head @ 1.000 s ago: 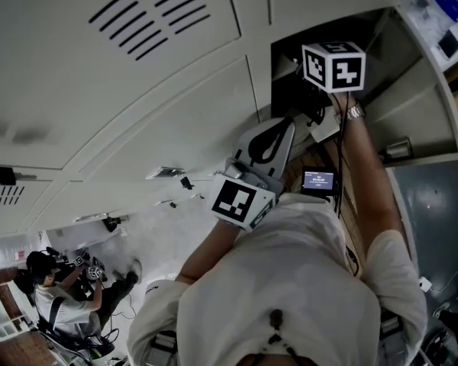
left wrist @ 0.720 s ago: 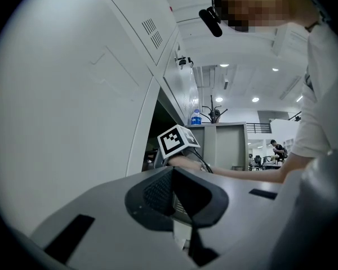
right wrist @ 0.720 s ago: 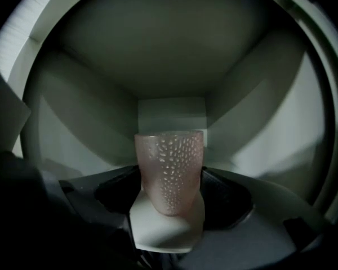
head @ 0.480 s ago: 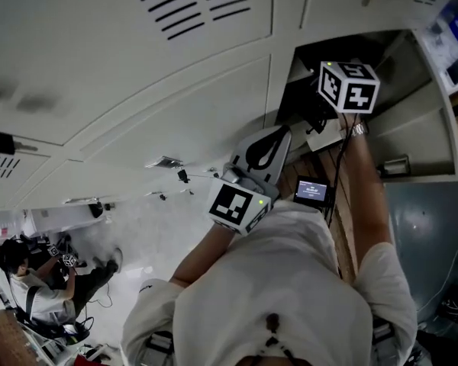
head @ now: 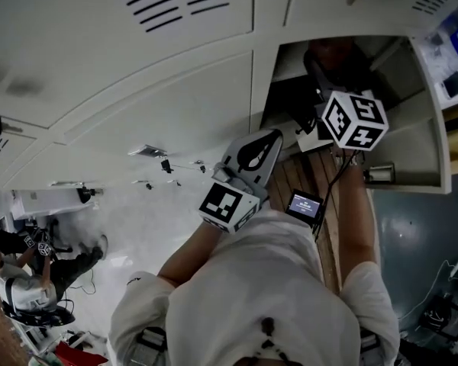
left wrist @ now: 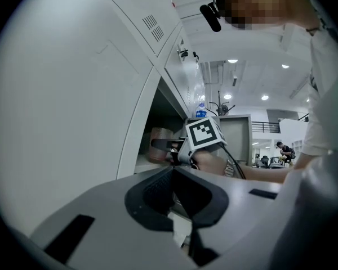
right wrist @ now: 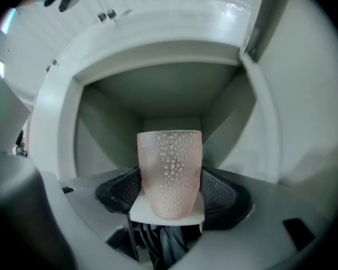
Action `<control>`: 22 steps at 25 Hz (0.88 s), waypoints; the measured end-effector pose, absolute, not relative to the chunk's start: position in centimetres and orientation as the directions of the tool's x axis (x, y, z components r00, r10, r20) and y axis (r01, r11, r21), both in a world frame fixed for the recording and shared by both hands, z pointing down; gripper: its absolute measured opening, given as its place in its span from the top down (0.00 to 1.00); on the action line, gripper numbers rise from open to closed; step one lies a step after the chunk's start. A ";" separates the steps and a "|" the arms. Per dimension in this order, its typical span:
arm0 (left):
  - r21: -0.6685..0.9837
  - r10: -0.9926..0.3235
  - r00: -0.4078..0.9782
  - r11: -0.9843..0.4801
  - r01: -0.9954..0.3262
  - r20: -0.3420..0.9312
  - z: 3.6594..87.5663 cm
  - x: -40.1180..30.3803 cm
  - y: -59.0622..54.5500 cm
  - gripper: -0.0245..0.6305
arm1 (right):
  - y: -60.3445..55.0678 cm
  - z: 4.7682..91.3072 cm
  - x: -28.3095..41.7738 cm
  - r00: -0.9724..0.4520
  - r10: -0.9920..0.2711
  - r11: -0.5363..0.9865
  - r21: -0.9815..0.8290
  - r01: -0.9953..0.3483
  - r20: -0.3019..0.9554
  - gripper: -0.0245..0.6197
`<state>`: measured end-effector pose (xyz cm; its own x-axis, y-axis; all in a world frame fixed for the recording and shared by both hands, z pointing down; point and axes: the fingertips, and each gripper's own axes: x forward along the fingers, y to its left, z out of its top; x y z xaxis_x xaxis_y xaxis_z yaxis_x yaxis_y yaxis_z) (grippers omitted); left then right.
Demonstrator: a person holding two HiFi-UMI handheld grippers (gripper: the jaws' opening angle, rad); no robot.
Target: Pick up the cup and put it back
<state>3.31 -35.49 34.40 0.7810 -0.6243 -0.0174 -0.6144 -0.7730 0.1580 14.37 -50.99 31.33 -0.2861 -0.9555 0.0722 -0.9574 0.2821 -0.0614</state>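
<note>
A pink cup (right wrist: 169, 173) with a dimpled surface stands upright between the pads of my right gripper (right wrist: 170, 194), which press on both its sides. The cup is held just in front of an open locker compartment (right wrist: 158, 103). In the head view the right gripper (head: 313, 111) reaches into that compartment, and the cup is hidden there. The left gripper view shows the cup (left wrist: 159, 149) at the compartment's mouth. My left gripper (head: 258, 142) hangs beside the locker front, jaws together with nothing between them (left wrist: 183, 198).
Grey locker doors (head: 137, 90) with vent slots fill the left. The open door (head: 412, 139) of the compartment stands at the right. A small screen (head: 304, 204) hangs near my body. A water bottle (left wrist: 201, 110) sits on top. Another person (head: 15, 280) works far off.
In the head view the right gripper's marker cube has shifted lower and to the right, and more of the open compartment shows. The left gripper stays near the locker front.
</note>
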 end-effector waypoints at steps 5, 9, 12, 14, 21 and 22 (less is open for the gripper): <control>0.145 -0.632 0.775 -0.768 -0.623 -0.016 34.1 4.3 -34.2 0.95 | -47.3 31.5 15.2 -0.299 -0.953 0.295 -0.069 -0.953 0.051 0.44; 0.133 -0.659 0.753 -0.746 -0.653 -0.003 34.3 4.0 -32.9 0.95 | -44.0 32.0 15.3 -0.317 -0.948 0.313 -0.090 -0.946 0.033 0.44; 0.127 -0.682 0.732 -0.725 -0.677 0.006 34.6 3.6 -31.7 0.95 | -41.2 32.1 15.2 -0.326 -0.945 0.324 -0.066 -0.944 0.029 0.44; 0.124 -0.694 0.720 -0.713 -0.690 0.016 34.8 3.4 -30.7 0.95 | -39.4 32.4 15.2 -0.332 -0.943 0.330 -0.056 -0.942 0.035 0.44; 0.113 -0.735 0.677 -0.670 -0.733 0.034 35.5 2.9 -26.7 0.95 | -31.8 33.6 16.3 -0.358 -0.933 0.354 -0.089 -0.931 0.037 0.44; 0.114 -0.740 0.672 -0.665 -0.739 0.037 35.5 2.7 -26.1 0.95 | -30.6 33.7 16.5 -0.363 -0.931 0.358 -0.093 -0.929 0.036 0.44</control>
<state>2.74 -26.12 35.49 0.6716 -0.7400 0.0370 -0.7385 -0.6645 0.1137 16.49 -30.64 33.73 -0.3628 -0.9311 0.0363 -0.9290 0.3583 -0.0928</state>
